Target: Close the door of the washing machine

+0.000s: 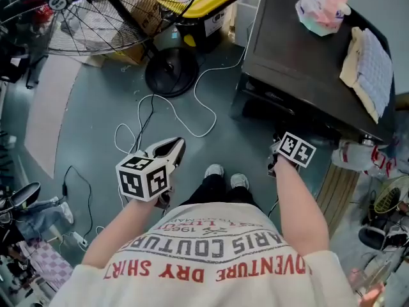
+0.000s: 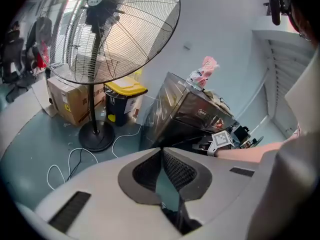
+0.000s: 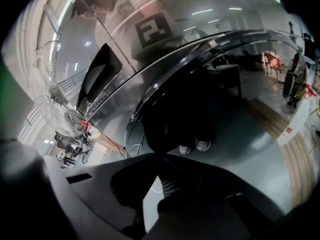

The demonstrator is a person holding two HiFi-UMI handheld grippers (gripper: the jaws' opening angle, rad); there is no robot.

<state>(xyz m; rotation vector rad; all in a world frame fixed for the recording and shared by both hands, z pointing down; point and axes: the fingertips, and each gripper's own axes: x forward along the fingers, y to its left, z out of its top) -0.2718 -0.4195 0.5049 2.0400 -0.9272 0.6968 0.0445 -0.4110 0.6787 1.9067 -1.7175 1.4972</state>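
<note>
**Washing machine door: a blunt, square push with the jaws together**

The washing machine door (image 3: 200, 79) filled the right gripper view as a glossy, curved dark panel. It sat very close in front of the right gripper (image 3: 159, 158), whose jaws were pressed together on nothing. No view showed whether the tips touched the panel, or whether the door had latched. The washing machine (image 1: 300, 50) stood at the far right of the scene, with the right gripper low against its front.

Closed tips seemed the right tool for a push. The pressure would best go square into the panel, towards the free edge rather than the hinge, and stay steady until the latch caught. The slick curve could let the tips skid, so a slow push looked wiser than a shove.

The left gripper (image 1: 177, 147) hung well apart at the near left over the floor, its jaws also together and empty. It was probably best kept there. A white cable (image 1: 192, 107) looped on the floor near the person's shoes (image 1: 227, 174) and could have snagged a step.
</note>
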